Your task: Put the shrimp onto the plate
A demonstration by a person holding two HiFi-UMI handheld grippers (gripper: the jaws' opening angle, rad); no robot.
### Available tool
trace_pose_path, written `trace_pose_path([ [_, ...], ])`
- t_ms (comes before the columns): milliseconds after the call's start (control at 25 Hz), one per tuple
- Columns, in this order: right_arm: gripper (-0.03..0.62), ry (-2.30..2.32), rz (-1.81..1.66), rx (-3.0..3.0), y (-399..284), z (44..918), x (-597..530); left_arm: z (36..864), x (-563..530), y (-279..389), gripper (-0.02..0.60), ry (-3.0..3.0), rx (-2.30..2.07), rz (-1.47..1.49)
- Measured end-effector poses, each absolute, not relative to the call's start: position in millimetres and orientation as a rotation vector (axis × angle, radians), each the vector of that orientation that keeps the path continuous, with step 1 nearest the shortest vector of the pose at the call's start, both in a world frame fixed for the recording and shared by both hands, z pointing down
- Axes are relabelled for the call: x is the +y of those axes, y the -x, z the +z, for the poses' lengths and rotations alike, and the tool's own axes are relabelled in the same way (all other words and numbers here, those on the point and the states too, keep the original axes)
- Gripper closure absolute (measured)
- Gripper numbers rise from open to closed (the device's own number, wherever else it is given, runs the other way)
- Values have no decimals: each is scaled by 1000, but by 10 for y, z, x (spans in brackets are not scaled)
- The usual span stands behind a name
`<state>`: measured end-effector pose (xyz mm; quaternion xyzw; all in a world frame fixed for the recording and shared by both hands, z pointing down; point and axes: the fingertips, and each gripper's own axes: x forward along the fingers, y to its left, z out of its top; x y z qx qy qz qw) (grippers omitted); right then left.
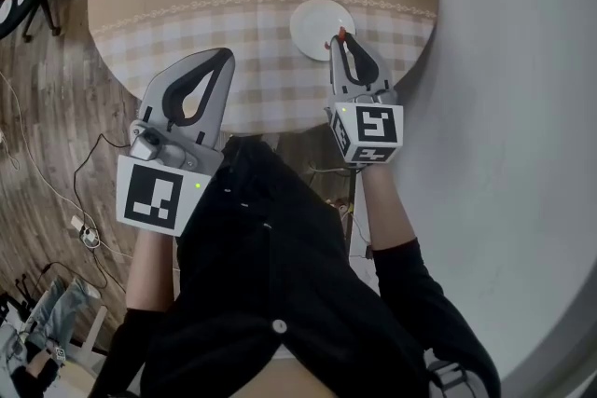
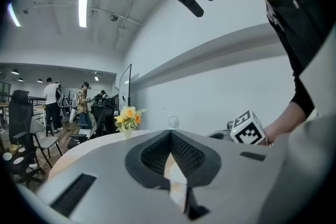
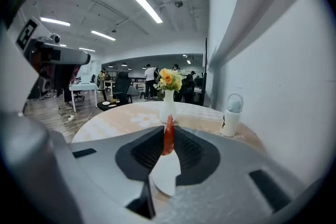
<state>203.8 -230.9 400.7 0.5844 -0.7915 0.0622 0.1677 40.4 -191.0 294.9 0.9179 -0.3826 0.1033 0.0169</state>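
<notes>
Shrimp (image 3: 168,136) pinched in right tool (image 1: 341,42) at the plate's (image 1: 315,23) four o'clock edge; left tool (image 1: 222,58) pressed together, empty.

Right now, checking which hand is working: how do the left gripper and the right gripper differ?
The right gripper pinches a red shrimp; the left gripper has its jaws together on nothing. In the head view the right gripper's tips are at the white plate; the left gripper is at the table near edge, away from it. Both are grey and point across the table.

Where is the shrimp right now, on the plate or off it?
Off it: the shrimp is clamped between the jaws of the right gripper, held over the bare white plate.
</notes>
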Motion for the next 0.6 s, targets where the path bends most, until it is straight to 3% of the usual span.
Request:
trace_pose_path([
  [600,548,-1467,289,-2054,-2075,4990,-2578,3133,-1980,-214,581,-2784,-1223,348],
])
